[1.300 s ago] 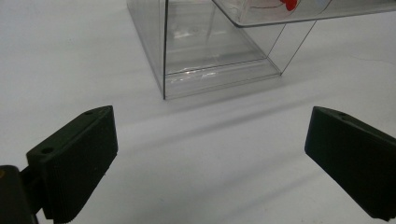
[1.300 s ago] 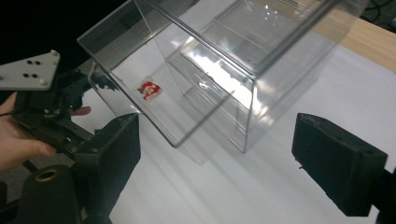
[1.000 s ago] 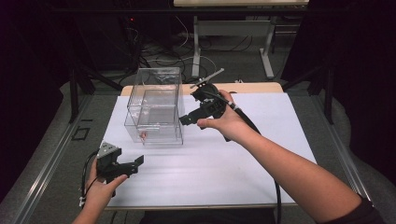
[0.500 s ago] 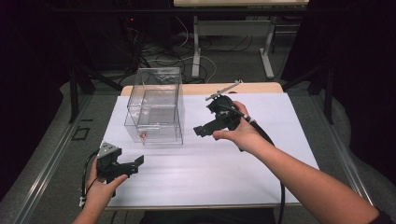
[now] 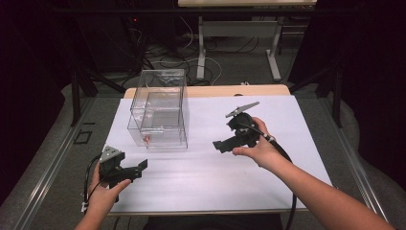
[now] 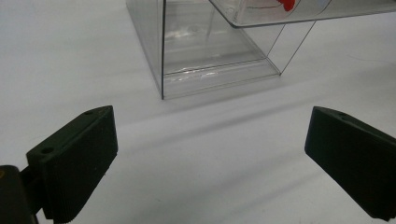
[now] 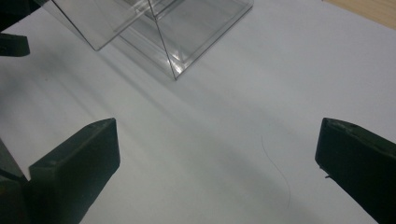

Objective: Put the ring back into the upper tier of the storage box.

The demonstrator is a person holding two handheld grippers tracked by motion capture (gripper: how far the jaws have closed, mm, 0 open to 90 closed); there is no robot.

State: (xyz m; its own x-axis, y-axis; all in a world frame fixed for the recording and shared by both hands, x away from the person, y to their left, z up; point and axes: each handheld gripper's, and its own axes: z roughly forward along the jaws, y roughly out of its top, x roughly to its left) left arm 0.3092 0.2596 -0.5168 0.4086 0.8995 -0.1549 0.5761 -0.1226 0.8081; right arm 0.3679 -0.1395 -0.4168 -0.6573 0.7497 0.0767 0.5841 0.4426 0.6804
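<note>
A clear plastic box [image 5: 159, 114] stands on the white sheet [image 5: 206, 172] at the table's left middle, with an inner clear tray and a small red thing [image 5: 147, 139] low at its front. In the left gripper view the box [image 6: 210, 51] lies just ahead, the red thing [image 6: 287, 3] at the top edge. My left gripper [image 5: 139, 167] sits near the front left edge, open, nothing between its jaws. My right gripper [image 5: 221, 145] hovers right of the box, open and empty, pointing left toward it. The box's corner [image 7: 175, 60] shows ahead in the right gripper view.
The wooden tabletop [image 5: 215, 91] shows past the sheet's far edge. Desk legs and cables [image 5: 206, 52] lie on the floor behind. A thin curved hair [image 7: 275, 163] rests on the sheet. The left gripper's jaw tip [image 7: 11, 44] shows far off in the right gripper view.
My right gripper has drawn back from the box, moving right and toward the person. The left gripper has stayed in place.
</note>
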